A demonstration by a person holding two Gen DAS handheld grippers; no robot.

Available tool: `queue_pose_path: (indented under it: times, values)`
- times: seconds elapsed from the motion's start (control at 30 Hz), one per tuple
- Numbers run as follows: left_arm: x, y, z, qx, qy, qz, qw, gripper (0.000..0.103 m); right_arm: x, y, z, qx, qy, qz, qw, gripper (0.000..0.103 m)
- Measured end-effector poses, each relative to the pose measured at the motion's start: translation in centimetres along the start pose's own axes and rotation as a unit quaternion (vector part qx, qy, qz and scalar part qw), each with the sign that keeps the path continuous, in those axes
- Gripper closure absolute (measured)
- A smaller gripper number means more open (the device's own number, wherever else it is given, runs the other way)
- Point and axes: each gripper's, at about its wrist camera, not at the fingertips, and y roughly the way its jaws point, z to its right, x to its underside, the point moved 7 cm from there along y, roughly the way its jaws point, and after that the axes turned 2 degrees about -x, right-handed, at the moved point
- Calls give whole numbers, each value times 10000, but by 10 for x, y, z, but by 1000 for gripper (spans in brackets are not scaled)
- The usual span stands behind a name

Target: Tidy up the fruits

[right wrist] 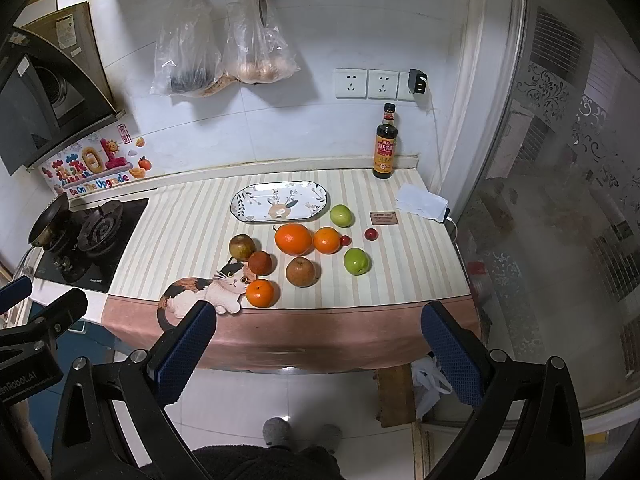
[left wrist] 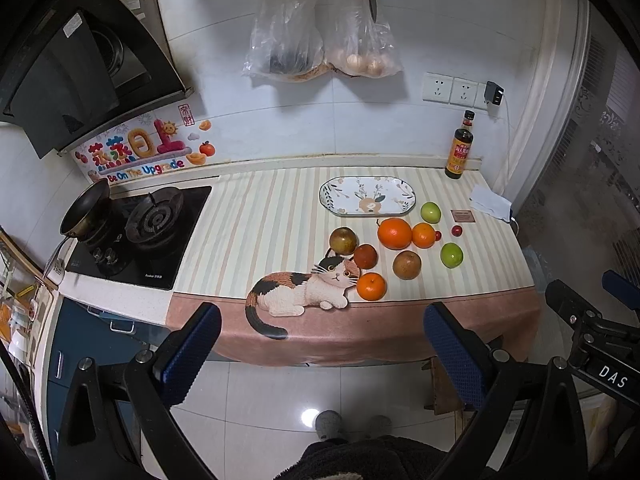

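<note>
Glass sauce bottle [right wrist: 386,142] behind plate [right wrist: 280,202].

Wall sticker [left wrist: 140,152]: "Be On The Upgrade".

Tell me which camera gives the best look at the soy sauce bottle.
The right wrist view: the soy sauce bottle stands larger there, nearer the picture's middle, its label facing the camera. The left wrist view shows the bottle whole too, but smaller and tilted by distortion.

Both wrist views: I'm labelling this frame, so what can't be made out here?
- Sauce bottle label: too small to read, both views.
- Dark bag contents: obscured by crinkled plastic.
- Small card text: too small.
- Right gripper in the left wrist view: cut off at the edge.
</note>
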Motion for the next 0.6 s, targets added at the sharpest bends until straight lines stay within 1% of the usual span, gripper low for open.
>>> queue_pose_path:
  times: [0.6]
  values:
    - [0, 2, 0, 2, -2, 9, 10000, 0, -1, 1, -5, -13, 6, 1, 10000, 0]
